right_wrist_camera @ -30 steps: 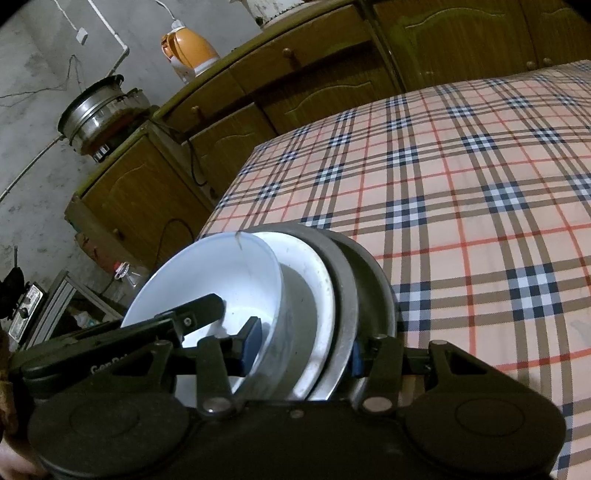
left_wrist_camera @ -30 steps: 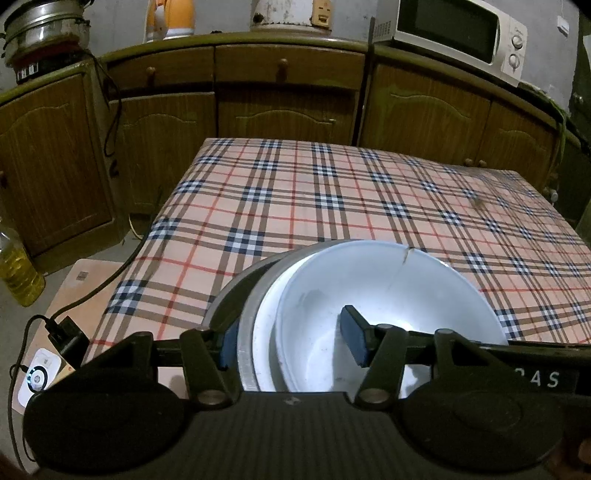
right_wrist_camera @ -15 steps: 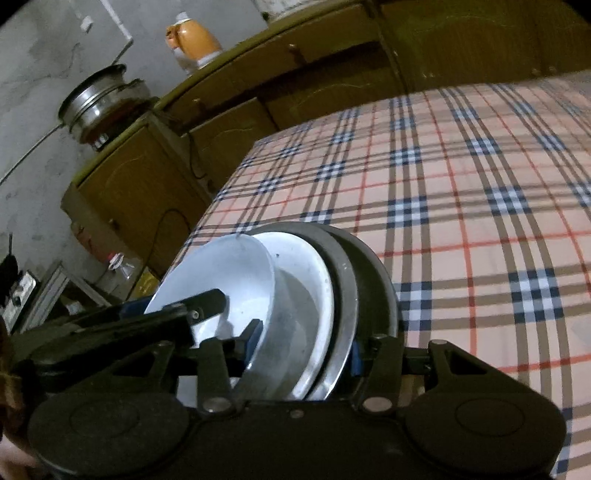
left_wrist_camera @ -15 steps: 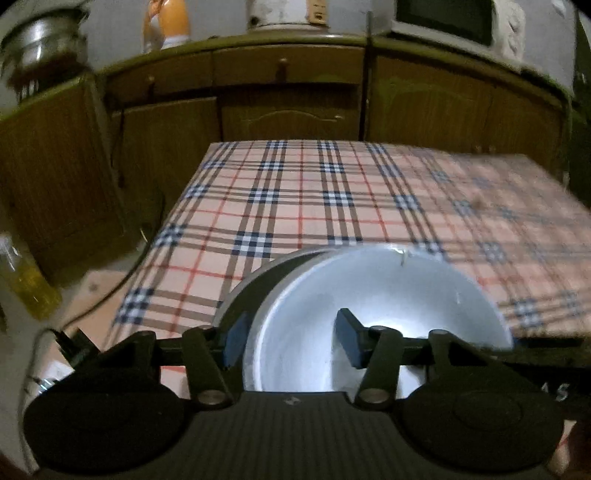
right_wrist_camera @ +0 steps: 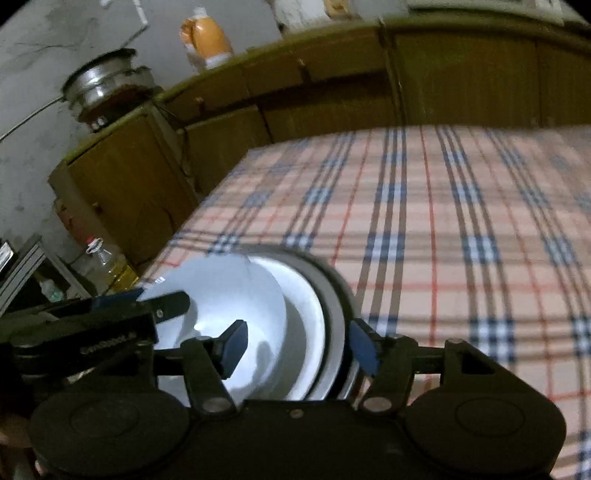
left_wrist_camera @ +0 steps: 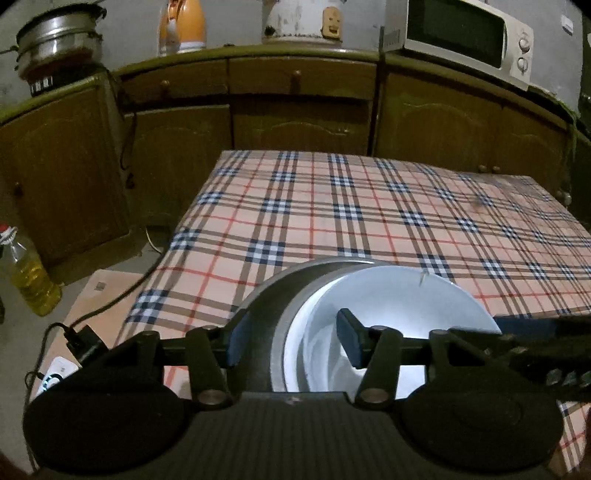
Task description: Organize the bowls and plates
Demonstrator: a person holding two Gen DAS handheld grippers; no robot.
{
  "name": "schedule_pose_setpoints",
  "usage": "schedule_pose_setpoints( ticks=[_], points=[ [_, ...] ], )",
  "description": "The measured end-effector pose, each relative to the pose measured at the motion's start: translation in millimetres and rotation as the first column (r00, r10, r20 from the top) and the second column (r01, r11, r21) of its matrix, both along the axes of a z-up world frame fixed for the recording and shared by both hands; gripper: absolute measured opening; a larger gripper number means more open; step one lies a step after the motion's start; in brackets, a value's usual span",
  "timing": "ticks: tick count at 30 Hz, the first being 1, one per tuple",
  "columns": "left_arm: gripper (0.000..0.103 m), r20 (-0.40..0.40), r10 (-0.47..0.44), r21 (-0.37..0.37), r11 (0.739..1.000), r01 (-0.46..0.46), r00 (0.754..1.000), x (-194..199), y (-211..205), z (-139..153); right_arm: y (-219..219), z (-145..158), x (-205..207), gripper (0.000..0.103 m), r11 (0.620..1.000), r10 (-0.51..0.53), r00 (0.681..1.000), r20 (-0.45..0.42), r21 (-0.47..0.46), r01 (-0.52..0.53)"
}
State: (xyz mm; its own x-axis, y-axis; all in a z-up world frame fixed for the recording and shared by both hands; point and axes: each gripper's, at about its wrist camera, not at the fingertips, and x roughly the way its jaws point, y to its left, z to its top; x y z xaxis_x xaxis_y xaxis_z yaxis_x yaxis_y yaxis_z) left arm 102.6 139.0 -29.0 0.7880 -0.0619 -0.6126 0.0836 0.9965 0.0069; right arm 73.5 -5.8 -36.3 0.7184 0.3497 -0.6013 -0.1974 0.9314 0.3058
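Observation:
A white bowl [left_wrist_camera: 399, 295] sits nested in grey metal plates [left_wrist_camera: 280, 291] at the near edge of the plaid table [left_wrist_camera: 332, 206]. My left gripper [left_wrist_camera: 293, 341] is shut on the stack's left rim, one pad outside the metal plate and one inside the bowl. In the right wrist view the white bowl [right_wrist_camera: 229, 288] and the metal plates [right_wrist_camera: 332, 295] lie between the jaws of my right gripper [right_wrist_camera: 299, 349]. Those jaws are opening, and both pads stand off the rims. The left gripper's body [right_wrist_camera: 129, 306] reaches in from the left there.
Wooden cabinets [left_wrist_camera: 295, 110] line the far wall, with a microwave [left_wrist_camera: 461, 33], an orange kettle [left_wrist_camera: 183, 26] and a steel pot [left_wrist_camera: 55, 37] on top. On the floor at left stand an oil bottle [left_wrist_camera: 26, 273] and a plugged-in charger [left_wrist_camera: 81, 339].
The right gripper's jaws have spread apart and let go of the stack's rim, and that hand has rolled. The left gripper keeps its hold.

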Motion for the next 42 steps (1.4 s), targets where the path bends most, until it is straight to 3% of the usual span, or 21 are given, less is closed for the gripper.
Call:
schedule_pose_setpoints(
  ticks=[4,9,20,42],
  points=[
    [0.055,0.02,0.007,-0.02,1.0,-0.007,1.0,-10,1,8,-8,14,-15,0.075,1.0,0.018,0.999,0.049,-0.019,-0.017],
    [0.069,0.07,0.009,-0.018,1.0,-0.007,0.997,-35,-8,20,-13,24,-43,0.077,0.994,0.075,0.993,0.092,-0.091,-0.067],
    [0.093,0.102,0.034,-0.017,0.999,-0.033,0.994,-95,-27,21,-25,28,-106,0.081,0.987,0.121,0.989,0.089,-0.121,-0.11],
    [0.103,0.112,0.078,0.026,0.996,-0.081,0.991,-134,-50,20,-35,37,-150,0.081,0.986,0.124,0.988,0.088,-0.12,-0.113]
  ],
)
